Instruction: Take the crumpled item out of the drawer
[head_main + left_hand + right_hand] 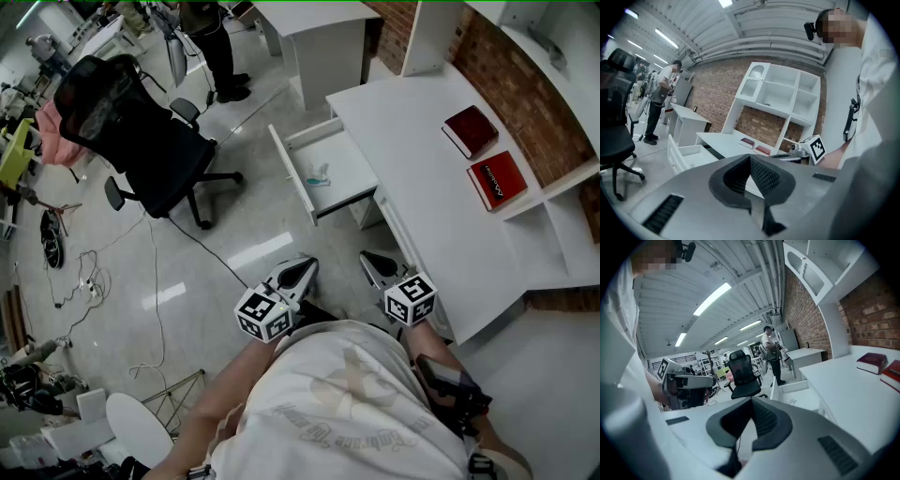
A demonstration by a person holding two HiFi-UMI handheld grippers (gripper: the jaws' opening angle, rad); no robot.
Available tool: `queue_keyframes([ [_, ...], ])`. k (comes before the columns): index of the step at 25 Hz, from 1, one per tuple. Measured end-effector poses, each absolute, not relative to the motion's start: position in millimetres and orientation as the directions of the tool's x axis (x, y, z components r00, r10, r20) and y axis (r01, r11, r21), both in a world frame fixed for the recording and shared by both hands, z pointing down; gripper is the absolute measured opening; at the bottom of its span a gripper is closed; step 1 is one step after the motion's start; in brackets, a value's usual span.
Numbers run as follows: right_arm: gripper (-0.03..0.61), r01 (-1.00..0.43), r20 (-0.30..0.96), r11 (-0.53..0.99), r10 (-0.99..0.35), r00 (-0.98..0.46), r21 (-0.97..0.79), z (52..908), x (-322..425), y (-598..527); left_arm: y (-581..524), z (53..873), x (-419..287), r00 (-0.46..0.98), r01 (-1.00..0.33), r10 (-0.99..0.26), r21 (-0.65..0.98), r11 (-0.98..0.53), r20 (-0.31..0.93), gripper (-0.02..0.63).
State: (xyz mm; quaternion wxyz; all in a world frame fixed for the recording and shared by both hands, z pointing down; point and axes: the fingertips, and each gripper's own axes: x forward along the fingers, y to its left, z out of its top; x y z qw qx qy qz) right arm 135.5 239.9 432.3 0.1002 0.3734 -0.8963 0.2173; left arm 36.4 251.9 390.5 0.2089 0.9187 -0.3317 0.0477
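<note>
Left tool [302,270] and right tool [374,265] are both fully closed, empty.

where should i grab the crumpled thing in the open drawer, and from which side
Probably from straight above: the crumpled item lies low on the floor of the open drawer, whose walls block a sideways approach. Pinch across its middle. It is too small here to judge its folds.
</note>
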Motion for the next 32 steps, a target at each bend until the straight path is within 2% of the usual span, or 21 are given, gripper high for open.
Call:
queue_keyframes([
  [17,0.023,-0.711,0.329,0.631,-0.63,-0.703,-0.31,434.6,145.5,266.1,273.9,397.2,43.3,0.734,-0.679,-0.619,0.277,-0.68,0.278,0.02],
  [32,0.023,-0.712,0.34,0.62,-0.626,-0.702,-0.329,441.1,149.8,257.2,267.0,398.5,40.0,0.707,-0.707,-0.655,0.287,-0.646,0.268,0.02],
])
